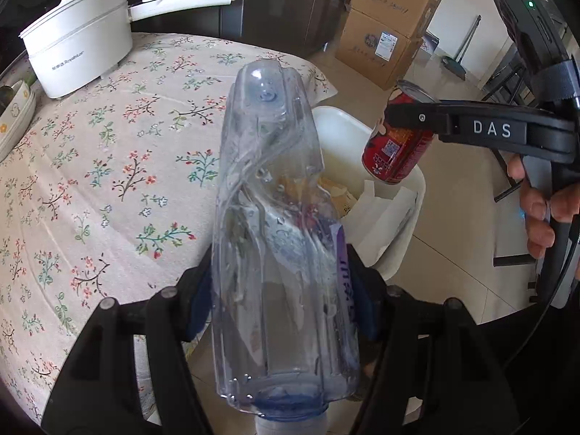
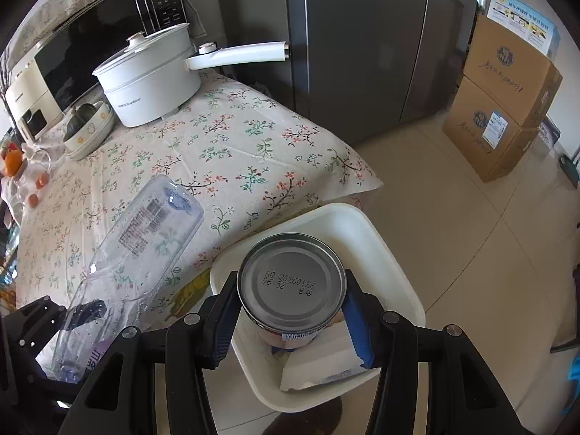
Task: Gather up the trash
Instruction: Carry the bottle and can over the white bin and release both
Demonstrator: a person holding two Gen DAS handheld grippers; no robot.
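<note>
**2 pieces of trash held at the bin, neither dropped**

The left gripper (image 1: 279, 301) is clamped on a crumpled clear plastic bottle (image 1: 275, 224), held over the table's (image 1: 108, 166) corner beside the white bin (image 2: 395, 253). The right gripper (image 2: 290, 311) is clamped on a red drink can (image 2: 291, 282), hanging over the bin. Paper already lies inside it. What is left, I judge: release both.

The left wrist view alone shows the can's red side and a person's hand (image 1: 543, 203) on the handle. The right wrist view alone shows the can's stamped base and a microwave (image 2: 83, 61) behind the white pot (image 2: 148, 76).
</note>
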